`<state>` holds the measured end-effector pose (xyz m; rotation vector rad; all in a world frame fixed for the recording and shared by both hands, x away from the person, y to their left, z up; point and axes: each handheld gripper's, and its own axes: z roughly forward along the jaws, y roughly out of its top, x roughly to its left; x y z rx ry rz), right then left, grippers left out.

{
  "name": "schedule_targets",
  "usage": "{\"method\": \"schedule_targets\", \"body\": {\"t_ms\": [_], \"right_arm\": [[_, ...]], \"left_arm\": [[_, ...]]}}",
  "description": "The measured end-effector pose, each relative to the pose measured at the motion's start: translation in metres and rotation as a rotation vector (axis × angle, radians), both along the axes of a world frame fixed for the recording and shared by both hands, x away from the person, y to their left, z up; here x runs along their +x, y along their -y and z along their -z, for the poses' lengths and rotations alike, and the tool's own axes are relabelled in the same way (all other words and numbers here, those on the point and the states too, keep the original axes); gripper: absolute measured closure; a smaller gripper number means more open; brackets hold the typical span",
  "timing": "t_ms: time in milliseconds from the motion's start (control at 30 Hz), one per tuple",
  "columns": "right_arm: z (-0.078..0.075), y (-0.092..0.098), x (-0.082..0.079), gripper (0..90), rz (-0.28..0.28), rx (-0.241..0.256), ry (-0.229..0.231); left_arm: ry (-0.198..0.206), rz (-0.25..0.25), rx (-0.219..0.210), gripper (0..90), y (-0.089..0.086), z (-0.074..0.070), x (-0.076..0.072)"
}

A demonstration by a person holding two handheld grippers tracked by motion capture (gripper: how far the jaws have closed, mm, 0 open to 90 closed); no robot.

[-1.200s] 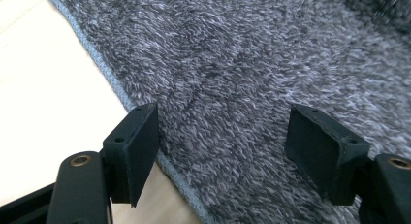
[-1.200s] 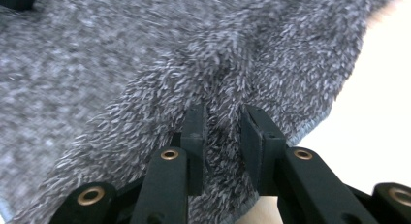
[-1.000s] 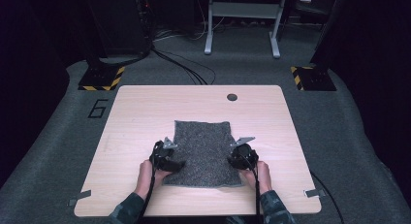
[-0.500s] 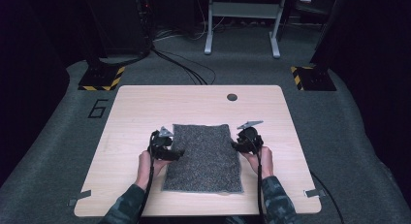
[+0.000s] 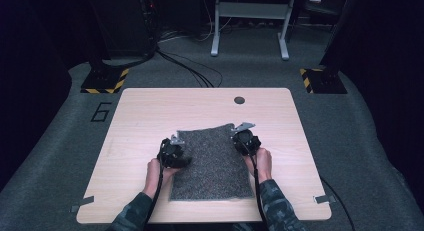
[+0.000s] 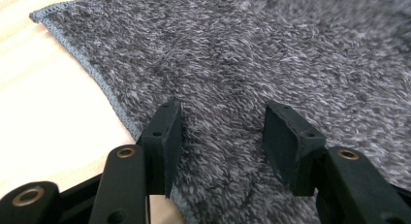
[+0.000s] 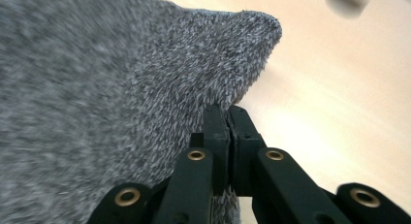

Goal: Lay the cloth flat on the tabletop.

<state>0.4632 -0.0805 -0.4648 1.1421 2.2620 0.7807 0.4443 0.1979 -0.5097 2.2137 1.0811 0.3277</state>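
A grey fleecy towel (image 5: 212, 163) lies flat on the light wooden table (image 5: 150, 111), its long side running away from the person. My left gripper (image 5: 173, 153) rests at the towel's left edge, near the far corner. In the left gripper view it (image 6: 220, 122) is open, with the towel (image 6: 242, 49) lying between and under the jaws. My right gripper (image 5: 245, 140) is at the far right corner. In the right gripper view it (image 7: 228, 112) is shut on the edge of the towel (image 7: 97, 88), which bulges up just beyond the jaws.
A round dark grommet (image 5: 239, 100) sits in the table near its far edge. Tape strips mark the front corners (image 5: 81, 204) (image 5: 322, 198). Bare wood surrounds the towel. Stand bases with yellow-black tape (image 5: 105, 80) and cables lie on the floor beyond.
Both grippers have moved away from the person along the towel's sides, from near its front to its far end. The towel now lies longer and flatter toward the front edge.
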Motion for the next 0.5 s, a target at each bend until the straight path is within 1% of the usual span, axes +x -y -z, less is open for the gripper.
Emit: {"method": "schedule_targets", "body": {"t_ms": [33, 67, 100, 133, 167, 200, 233, 267, 300, 333, 367, 400, 433, 467, 500], "right_arm": [[-0.008, -0.007, -0.009, 88.0, -0.02, -0.036, 0.039], [-0.011, -0.012, -0.016, 87.6, -0.037, -0.051, 0.057], [-0.01, -0.019, -0.021, 86.6, -0.067, -0.064, 0.059], [-0.002, -0.027, -0.022, 81.4, -0.103, -0.114, 0.038], [0.008, -0.034, -0.02, 76.0, -0.139, -0.163, -0.025], [0.008, -0.034, -0.02, 76.0, -0.139, -0.163, -0.025], [0.015, -0.035, -0.019, 75.5, -0.163, -0.129, -0.112], [0.02, -0.028, -0.016, 74.3, -0.191, -0.057, -0.112], [0.017, -0.015, -0.014, 71.8, -0.176, 0.033, -0.128], [0.014, -0.008, -0.013, 71.9, -0.169, 0.075, -0.131], [0.01, 0.003, -0.009, 72.0, -0.136, 0.115, -0.123], [0.008, 0.011, -0.004, 72.1, -0.109, 0.135, -0.116], [0.007, 0.018, 0.001, 72.3, -0.088, 0.156, -0.115], [0.007, 0.018, 0.001, 72.3, -0.088, 0.156, -0.115], [0.008, 0.024, 0.01, 70.0, -0.054, 0.158, -0.128]], "left_arm": [[-0.003, -0.001, -0.002, 48.4, -0.001, 0.0, -0.001], [-0.007, -0.004, -0.006, 48.3, -0.001, 0.0, -0.001], [-0.011, -0.003, -0.008, 48.2, -0.003, 0.0, -0.002], [-0.013, -0.009, -0.014, 48.1, -0.003, 0.0, -0.002], [-0.014, -0.012, -0.015, 47.9, -0.004, 0.0, -0.003], [-0.014, -0.012, -0.015, 47.8, -0.004, 0.0, -0.003], [-0.02, -0.008, -0.015, 47.8, -0.007, -0.001, -0.003], [-0.025, -0.007, -0.017, 47.0, -0.008, -0.002, -0.004], [-0.027, -0.009, -0.028, 46.3, -0.012, -0.003, -0.004], [-0.027, -0.015, -0.039, 45.5, -0.014, -0.004, -0.003], [-0.02, -0.016, -0.042, 45.3, -0.017, -0.006, -0.002], [-0.02, -0.016, -0.042, 45.1, -0.017, -0.006, -0.002], [-0.017, -0.037, -0.068, 44.8, -0.021, -0.01, 0.003], [-0.017, -0.037, -0.068, 43.9, -0.021, -0.01, 0.003], [-0.019, -0.043, -0.075, 43.9, -0.021, -0.011, 0.005]]}}
